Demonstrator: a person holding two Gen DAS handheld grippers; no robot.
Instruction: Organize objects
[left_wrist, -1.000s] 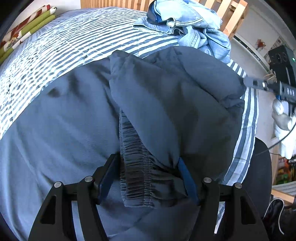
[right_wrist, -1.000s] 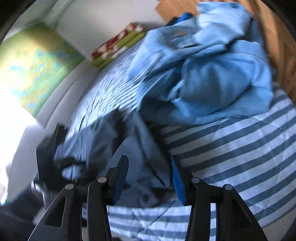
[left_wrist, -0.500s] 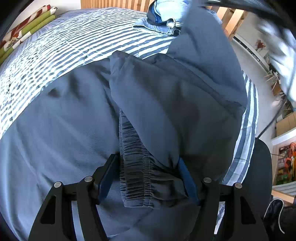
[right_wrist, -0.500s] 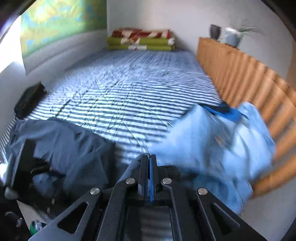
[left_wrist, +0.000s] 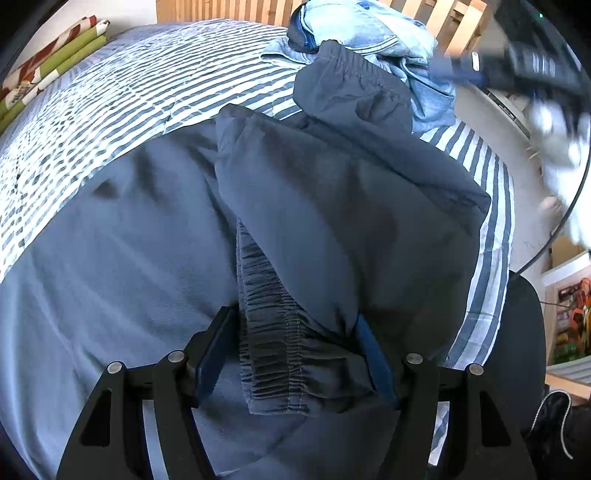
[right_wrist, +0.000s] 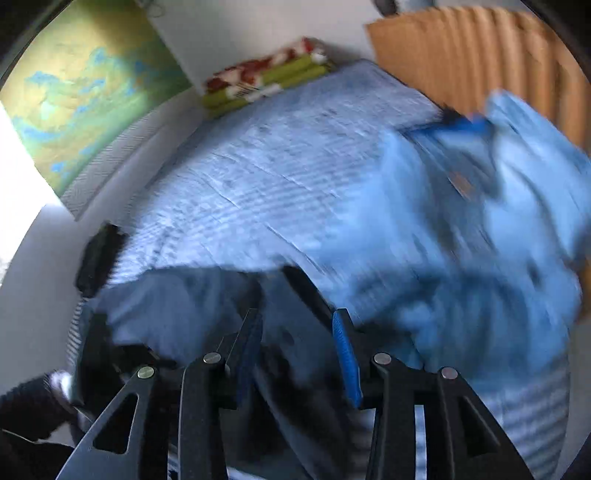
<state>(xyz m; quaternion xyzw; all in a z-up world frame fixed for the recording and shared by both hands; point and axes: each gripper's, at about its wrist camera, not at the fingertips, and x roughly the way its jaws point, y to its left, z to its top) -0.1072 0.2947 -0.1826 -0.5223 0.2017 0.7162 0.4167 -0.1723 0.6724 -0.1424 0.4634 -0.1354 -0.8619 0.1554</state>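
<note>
Only the left wrist view shows the left tool (left_wrist: 295, 354) clenched on the grey trousers' waistband (left_wrist: 280, 343); the right tool (right_wrist: 297, 354), angled down above the trousers, has just been opening, grasping nothing.

Dark grey trousers (left_wrist: 332, 221), elastic waistband, folded over themselves on striped bed. Crumpled light-blue denim heap (left_wrist: 369, 33) beyond, touching the trousers' far end.

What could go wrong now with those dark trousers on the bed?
The left gripper pins only the bunched elastic waistband of the dark trousers, so a tug could pull it free. The right gripper has just been opening, with nothing clearly gripped, so the folded-over leg may flop back. That leg lies against the light blue clothes pile, which might get dragged along.
</note>
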